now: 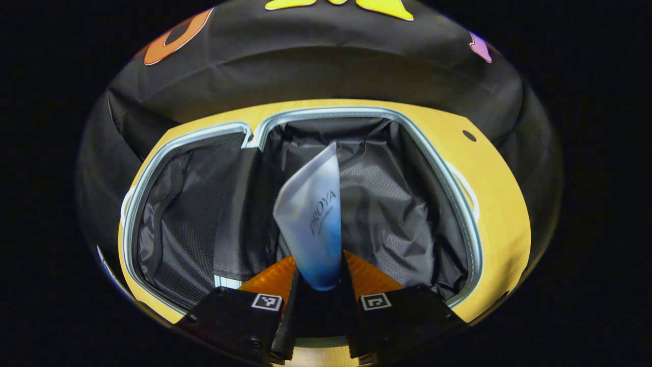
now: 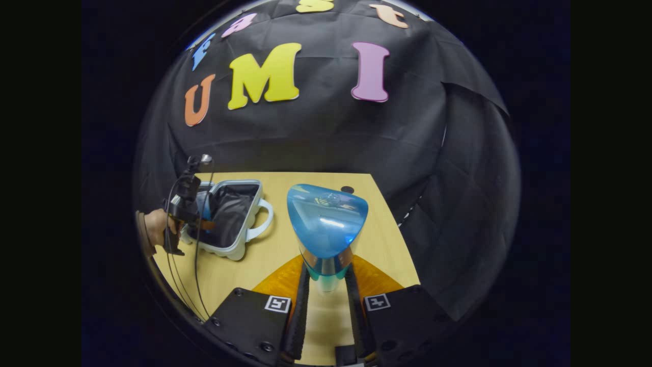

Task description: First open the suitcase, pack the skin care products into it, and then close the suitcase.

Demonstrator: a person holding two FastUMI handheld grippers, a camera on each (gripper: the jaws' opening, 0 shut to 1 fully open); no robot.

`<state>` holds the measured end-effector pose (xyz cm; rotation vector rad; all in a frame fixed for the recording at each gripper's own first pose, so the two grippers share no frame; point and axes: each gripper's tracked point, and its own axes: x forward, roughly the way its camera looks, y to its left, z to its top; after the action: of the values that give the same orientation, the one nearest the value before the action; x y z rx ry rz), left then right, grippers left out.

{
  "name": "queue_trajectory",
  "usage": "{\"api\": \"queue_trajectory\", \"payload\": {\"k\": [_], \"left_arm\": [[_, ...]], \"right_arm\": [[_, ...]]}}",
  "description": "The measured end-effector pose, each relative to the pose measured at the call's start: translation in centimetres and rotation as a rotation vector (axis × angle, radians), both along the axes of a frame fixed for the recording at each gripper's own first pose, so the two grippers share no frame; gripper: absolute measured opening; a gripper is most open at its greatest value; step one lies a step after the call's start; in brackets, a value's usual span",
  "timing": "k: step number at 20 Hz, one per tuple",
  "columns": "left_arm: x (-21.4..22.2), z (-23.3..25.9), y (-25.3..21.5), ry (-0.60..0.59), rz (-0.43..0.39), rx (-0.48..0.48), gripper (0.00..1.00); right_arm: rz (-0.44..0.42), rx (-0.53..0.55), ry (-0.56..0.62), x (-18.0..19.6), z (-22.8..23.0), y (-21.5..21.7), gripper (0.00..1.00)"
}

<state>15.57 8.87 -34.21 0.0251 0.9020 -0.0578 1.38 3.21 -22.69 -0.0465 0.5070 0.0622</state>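
Packing step in hand: the left gripper [image 1: 318,275], fingers closed on a tube [image 1: 313,224], hangs over the open suitcase [image 1: 458,204] at frame centre and needs only release, while the right gripper [image 2: 326,278] grips a bottle [image 2: 326,224] above the table [image 2: 275,255].

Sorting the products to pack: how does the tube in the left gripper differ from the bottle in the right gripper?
The tube is flat, frosted white fading to blue; the bottle is bulky, clear blue. The tube hangs over the open suitcase; the bottle is over the table beside it. Both are clamped between gripper fingers.
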Motion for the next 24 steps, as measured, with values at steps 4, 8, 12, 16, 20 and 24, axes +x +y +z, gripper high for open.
{"api": "queue_trajectory", "payload": {"k": [4,8,12,16,20,24], "left_arm": [[0.0,-1.0,0.1,0.046,0.009,0.011,0.42],[0.3,-1.0,0.0,0.040,0.004,0.021,0.42],[0.2,-0.7,-0.4,0.024,0.012,0.007,0.44],[-0.3,1.4,-0.8,-0.043,0.025,-0.041,0.75],[-1.4,6.5,1.1,-0.197,0.029,-0.015,0.84],[-3.8,11.7,4.5,-0.374,0.022,0.039,0.93]], "right_arm": [[0.033,-0.003,0.010,0.0,-0.2,1.3,0.36],[0.046,-0.008,0.019,0.0,-0.6,1.5,0.36],[0.075,0.002,0.016,1.0,-0.1,3.2,0.36],[0.138,0.031,0.014,3.2,1.0,7.5,0.36],[0.211,0.084,0.034,6.5,1.7,13.8,0.35],[0.247,0.129,0.086,10.0,0.7,19.8,0.36]]}}
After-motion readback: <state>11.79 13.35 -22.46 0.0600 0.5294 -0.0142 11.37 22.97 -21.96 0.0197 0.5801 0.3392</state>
